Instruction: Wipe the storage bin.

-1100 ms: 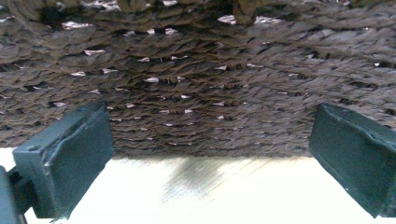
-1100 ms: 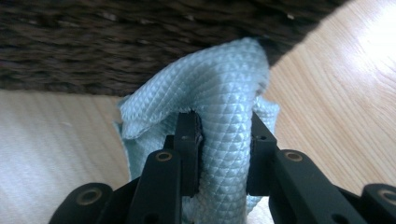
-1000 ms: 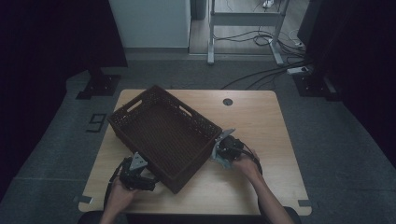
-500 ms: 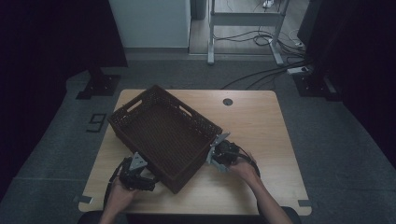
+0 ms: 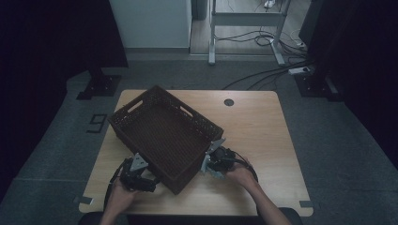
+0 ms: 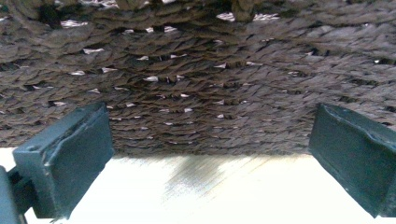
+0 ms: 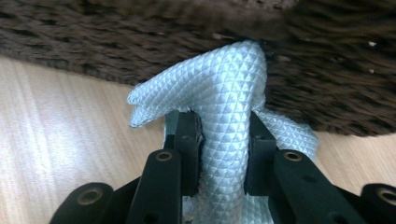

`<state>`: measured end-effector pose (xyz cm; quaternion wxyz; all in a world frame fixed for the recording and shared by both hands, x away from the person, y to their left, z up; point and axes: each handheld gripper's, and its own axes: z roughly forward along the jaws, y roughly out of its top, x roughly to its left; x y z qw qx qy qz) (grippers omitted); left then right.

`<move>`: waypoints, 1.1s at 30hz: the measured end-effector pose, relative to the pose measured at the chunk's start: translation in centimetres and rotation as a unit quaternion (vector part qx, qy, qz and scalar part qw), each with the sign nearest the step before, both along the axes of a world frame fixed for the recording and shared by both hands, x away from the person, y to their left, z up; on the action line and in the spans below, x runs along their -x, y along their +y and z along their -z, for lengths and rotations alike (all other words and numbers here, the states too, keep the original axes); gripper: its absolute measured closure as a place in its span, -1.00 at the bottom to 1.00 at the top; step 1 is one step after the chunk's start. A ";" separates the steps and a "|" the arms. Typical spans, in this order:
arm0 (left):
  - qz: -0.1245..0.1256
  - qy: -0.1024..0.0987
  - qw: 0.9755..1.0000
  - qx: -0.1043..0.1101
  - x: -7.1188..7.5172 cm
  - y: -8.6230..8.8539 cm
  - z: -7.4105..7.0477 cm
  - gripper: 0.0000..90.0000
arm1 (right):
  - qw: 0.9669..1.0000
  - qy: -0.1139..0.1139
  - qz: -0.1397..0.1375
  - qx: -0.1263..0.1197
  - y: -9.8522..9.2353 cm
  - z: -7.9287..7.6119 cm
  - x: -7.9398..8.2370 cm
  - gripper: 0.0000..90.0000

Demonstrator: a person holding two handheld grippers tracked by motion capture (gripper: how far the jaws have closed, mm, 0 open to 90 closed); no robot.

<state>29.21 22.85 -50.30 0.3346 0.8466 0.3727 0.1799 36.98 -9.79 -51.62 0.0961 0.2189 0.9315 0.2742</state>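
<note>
1. The right gripper (image 7: pixel 223 154) had its jaws clamped on a pale blue quilted cloth (image 7: pixel 224 112), pressed against the wicker basket's (image 5: pixel 164 131) near right wall; the weave could have snagged it.
2. The left gripper (image 6: pixel 205 154) faced the near left wall, jaws apart and holding nothing, so the basket could have slid on the table (image 5: pixel 263 122).
3. The thin pinch might have slipped.
</note>
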 end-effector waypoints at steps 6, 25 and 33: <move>0.000 0.000 1.000 0.000 0.0 0.0 0.0 -1.00 | 1.000 0.006 -0.012 -0.003 0.6 -0.1 0.7 0.57; 0.002 -0.001 1.000 0.000 0.1 0.0 0.0 -1.00 | 0.998 0.021 -0.065 -0.008 2.8 -0.2 3.2 0.57; 0.002 0.000 1.000 0.003 0.1 0.0 0.0 -1.00 | 0.995 0.027 -0.094 -0.011 4.0 -0.2 4.4 0.57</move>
